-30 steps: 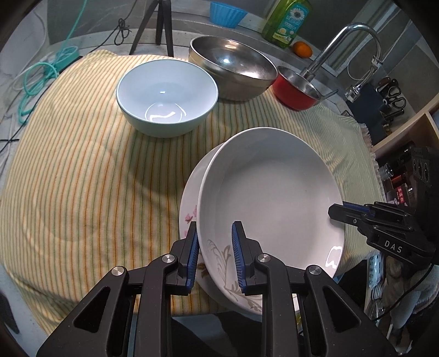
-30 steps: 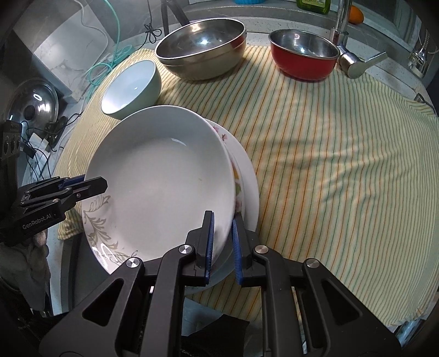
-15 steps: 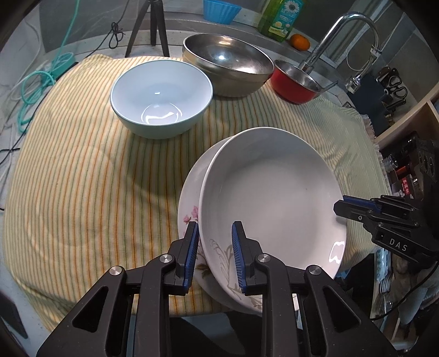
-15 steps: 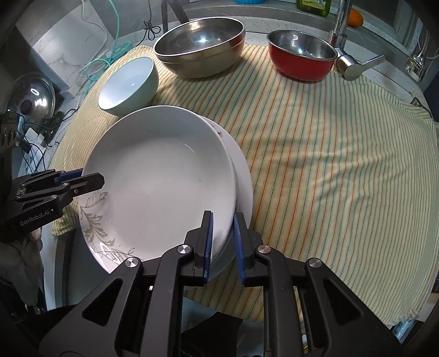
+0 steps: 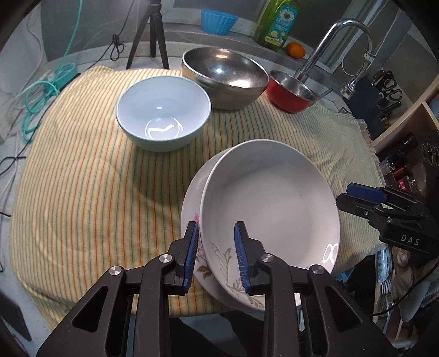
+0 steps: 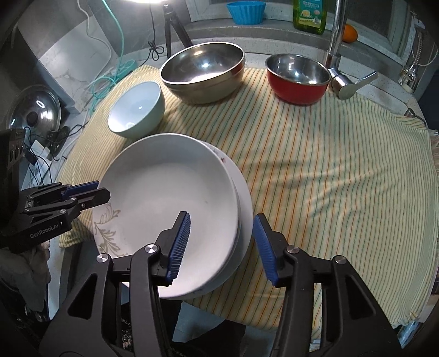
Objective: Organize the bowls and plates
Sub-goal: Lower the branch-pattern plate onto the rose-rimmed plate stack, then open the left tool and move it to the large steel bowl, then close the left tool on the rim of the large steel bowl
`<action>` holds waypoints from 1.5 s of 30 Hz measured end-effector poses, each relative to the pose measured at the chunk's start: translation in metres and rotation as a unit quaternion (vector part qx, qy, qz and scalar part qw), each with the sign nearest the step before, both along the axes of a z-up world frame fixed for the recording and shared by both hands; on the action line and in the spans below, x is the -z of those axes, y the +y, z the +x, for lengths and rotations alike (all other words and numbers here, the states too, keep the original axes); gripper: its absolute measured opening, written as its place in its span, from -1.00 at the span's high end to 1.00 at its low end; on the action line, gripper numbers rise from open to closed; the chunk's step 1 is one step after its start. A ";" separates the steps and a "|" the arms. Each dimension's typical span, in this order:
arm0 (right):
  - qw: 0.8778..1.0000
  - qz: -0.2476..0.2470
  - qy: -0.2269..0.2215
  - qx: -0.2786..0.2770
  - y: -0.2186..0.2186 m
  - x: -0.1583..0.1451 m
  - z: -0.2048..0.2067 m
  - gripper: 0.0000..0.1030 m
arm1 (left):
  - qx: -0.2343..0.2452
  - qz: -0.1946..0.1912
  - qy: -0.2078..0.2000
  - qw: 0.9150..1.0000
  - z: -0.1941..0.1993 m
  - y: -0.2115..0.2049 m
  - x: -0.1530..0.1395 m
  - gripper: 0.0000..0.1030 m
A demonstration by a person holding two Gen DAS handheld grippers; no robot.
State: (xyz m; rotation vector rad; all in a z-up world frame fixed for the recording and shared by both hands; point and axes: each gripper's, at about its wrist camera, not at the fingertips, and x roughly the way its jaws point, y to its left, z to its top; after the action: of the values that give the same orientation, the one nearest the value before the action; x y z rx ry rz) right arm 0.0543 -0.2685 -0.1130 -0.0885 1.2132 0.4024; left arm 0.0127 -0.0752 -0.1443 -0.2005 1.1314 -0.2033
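A white deep plate with a leaf print lies on a flowered plate at the near edge of the striped cloth. My left gripper is open, its jaws straddling the stacked rims. My right gripper is open wide, its jaws either side of the plates' right edge. A pale blue bowl, a large steel bowl and a red bowl stand further back.
The yellow striped cloth covers the counter. A tap, a soap bottle, a blue cup and a tripod stand behind. A pot lid lies at the left.
Both grippers have opened and let go of the plates: the right one wide, the left one a little. The white plate has settled onto the flowered plate.
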 end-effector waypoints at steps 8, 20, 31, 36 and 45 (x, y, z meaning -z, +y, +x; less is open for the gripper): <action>0.999 0.025 -0.019 0.012 -0.005 -0.013 0.001 -0.07 | -0.012 -0.003 -0.022 1.000 -0.002 0.006 -0.014 0.51; 0.998 0.050 -0.038 0.030 -0.013 -0.028 0.010 -0.07 | -0.044 -0.017 -0.050 0.998 0.003 0.033 -0.031 0.51; 0.993 0.105 -0.022 0.051 -0.010 -0.041 0.051 -0.07 | -0.047 -0.046 -0.067 0.996 0.048 0.071 -0.049 0.51; 0.987 0.143 -0.008 0.070 -0.005 -0.043 0.081 -0.07 | -0.036 -0.061 -0.064 0.995 0.090 0.080 -0.051 0.51; 0.977 0.176 0.029 0.116 0.009 -0.014 0.138 -0.07 | -0.001 -0.057 -0.037 0.998 0.161 0.071 -0.035 0.51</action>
State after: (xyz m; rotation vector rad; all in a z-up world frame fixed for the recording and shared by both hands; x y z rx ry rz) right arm 0.1918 -0.2592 -0.0989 0.3705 1.1776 0.4107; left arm 0.1735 -0.0041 -0.1095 -0.2926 1.0478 -0.2708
